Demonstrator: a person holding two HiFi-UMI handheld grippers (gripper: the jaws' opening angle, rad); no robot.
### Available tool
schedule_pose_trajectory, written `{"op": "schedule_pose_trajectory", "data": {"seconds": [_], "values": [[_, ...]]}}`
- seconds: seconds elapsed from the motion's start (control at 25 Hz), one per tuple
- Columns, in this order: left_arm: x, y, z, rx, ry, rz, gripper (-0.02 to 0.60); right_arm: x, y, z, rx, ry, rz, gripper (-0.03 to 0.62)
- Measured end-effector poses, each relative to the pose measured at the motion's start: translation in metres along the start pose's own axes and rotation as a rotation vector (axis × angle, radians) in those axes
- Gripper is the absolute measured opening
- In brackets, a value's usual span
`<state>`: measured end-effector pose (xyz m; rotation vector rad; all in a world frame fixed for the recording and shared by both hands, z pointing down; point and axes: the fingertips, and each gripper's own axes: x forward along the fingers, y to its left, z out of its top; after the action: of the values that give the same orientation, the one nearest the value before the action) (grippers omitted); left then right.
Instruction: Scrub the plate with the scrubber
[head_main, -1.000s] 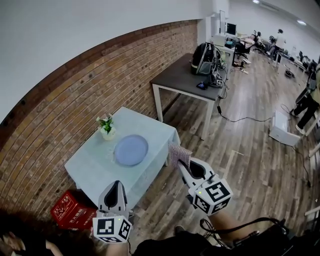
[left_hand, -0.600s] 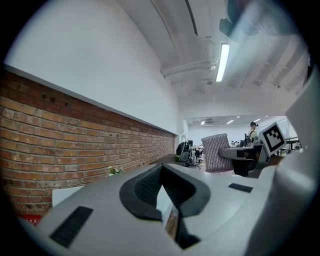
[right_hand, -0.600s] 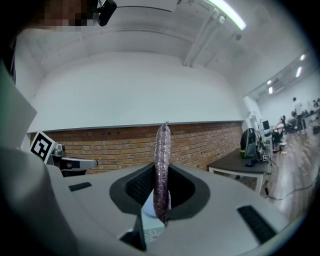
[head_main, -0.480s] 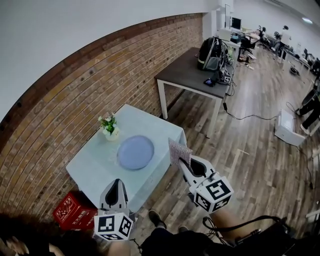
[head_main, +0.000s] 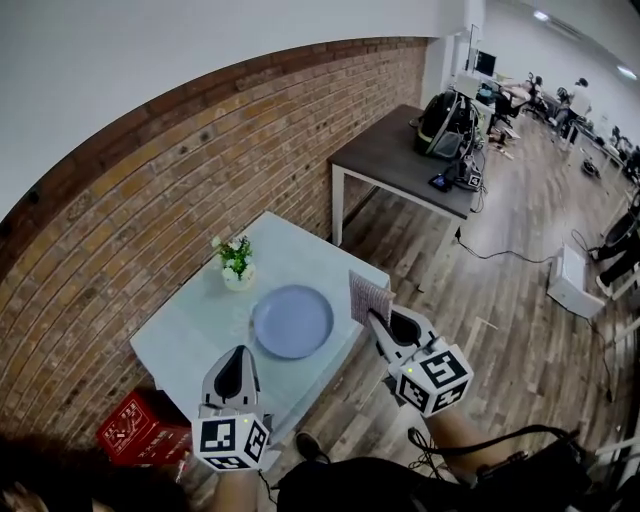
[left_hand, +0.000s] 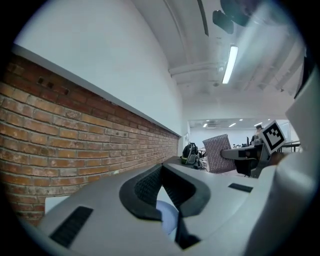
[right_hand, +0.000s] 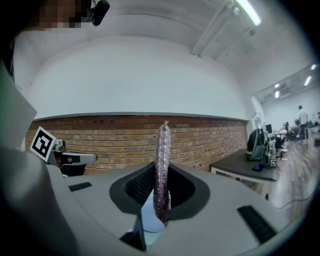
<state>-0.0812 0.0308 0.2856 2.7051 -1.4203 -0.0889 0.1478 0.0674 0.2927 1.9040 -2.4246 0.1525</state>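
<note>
Crate (head_main: 130, 432), one and red, is sitting on the floor beside the single pale table (head_main: 190, 335). One left gripper (head_main: 239, 355) is hovering at the table's near edge, its jaws pressing together on nothing. One potted plant (head_main: 237, 262) is standing near the one blue plate (head_main: 292, 321), which is lying on the table. One right gripper (head_main: 374, 316) is pinching one scrubber (head_main: 368, 296) upright, just right of the plate and apart from it.

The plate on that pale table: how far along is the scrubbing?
Done: the scrubber is clamped in the right hand-held gripper. In hand: it hangs in the air beside the table, clear of the plate. Left: bringing it onto the plate and scrubbing, apparently all of it; the left hand-held gripper is shut and empty.
</note>
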Motion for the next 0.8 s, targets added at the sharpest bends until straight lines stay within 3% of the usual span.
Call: {"op": "schedule_pose_trajectory", "data": {"seconds": [0.28,0.56,0.8], "values": [[0.036,0.057,-0.016,-0.061,0.042,0.002,0.011,0.063,0.011,0.007,-0.038,0.034,0.008,0.066],[0.057,0.084,-0.031,-0.090,0.078,-0.037,0.011,0.106,0.014,-0.001,-0.054,0.077,-0.010,0.066],[0.064,0.104,-0.051,-0.120,0.105,0.019,0.012,0.141,0.016,-0.019,-0.073,0.139,0.044,0.066]]}}
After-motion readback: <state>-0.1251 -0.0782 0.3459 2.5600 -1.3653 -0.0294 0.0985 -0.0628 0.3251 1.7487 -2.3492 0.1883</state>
